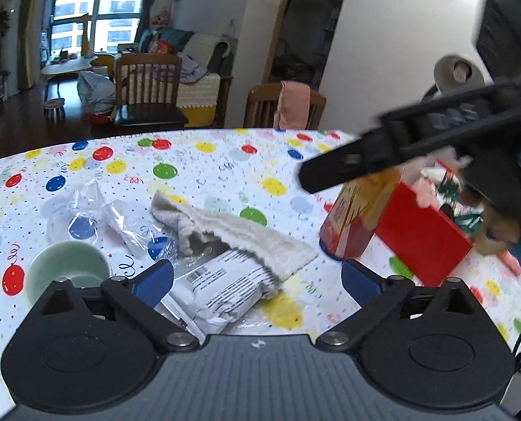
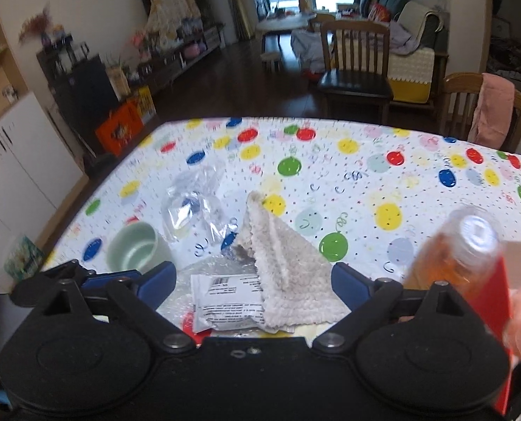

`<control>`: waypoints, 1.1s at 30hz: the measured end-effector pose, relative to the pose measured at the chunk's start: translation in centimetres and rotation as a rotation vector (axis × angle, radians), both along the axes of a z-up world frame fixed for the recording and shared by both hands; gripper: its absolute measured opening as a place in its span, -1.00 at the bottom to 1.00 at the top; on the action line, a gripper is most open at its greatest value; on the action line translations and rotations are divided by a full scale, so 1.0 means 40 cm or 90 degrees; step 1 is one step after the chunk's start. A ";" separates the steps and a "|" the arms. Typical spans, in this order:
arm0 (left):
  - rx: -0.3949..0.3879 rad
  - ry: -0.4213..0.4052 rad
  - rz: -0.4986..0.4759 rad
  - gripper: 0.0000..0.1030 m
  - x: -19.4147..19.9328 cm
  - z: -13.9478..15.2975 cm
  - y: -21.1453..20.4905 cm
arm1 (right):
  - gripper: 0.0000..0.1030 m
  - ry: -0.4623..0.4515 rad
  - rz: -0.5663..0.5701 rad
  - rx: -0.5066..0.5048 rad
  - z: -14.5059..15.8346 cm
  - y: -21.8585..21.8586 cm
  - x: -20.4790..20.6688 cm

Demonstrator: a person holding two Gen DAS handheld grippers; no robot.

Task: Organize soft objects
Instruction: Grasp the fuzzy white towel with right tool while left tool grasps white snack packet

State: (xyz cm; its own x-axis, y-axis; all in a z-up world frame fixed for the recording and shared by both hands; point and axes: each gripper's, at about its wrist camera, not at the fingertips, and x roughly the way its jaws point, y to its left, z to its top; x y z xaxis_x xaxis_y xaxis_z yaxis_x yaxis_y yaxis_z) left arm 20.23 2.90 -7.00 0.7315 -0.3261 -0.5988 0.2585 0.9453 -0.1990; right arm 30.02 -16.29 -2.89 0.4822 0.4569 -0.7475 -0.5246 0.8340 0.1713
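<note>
A beige fluffy cloth (image 1: 236,233) lies on the balloon-print tablecloth, draped over a white printed packet (image 1: 222,289); both also show in the right wrist view, the cloth (image 2: 285,266) over the packet (image 2: 225,298). A red box (image 1: 423,238) at the right holds soft items, one pink. My left gripper (image 1: 257,277) is open and empty, just before the packet. My right gripper (image 2: 253,280) is open and empty above the cloth and packet; it appears blurred in the left wrist view (image 1: 401,147) above the red box.
A pale green cup (image 1: 67,273) stands at the left, also in the right wrist view (image 2: 134,251). Crumpled clear plastic (image 1: 95,217) lies behind it. An orange-filled bottle (image 2: 464,252) stands beside the red box (image 2: 495,298). Wooden chairs stand past the table's far edge.
</note>
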 end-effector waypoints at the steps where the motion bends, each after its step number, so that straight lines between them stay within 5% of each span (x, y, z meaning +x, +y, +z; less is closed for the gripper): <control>1: 0.005 0.004 -0.009 0.99 0.007 -0.009 -0.003 | 0.85 0.001 0.003 -0.015 -0.012 0.014 0.011; 18: 0.083 0.078 -0.088 0.99 0.134 -0.104 -0.056 | 0.78 0.091 0.010 -0.131 -0.222 0.112 0.173; 33: 0.134 0.118 -0.075 0.87 0.205 -0.164 -0.086 | 0.53 0.121 -0.039 -0.106 -0.291 0.096 0.224</control>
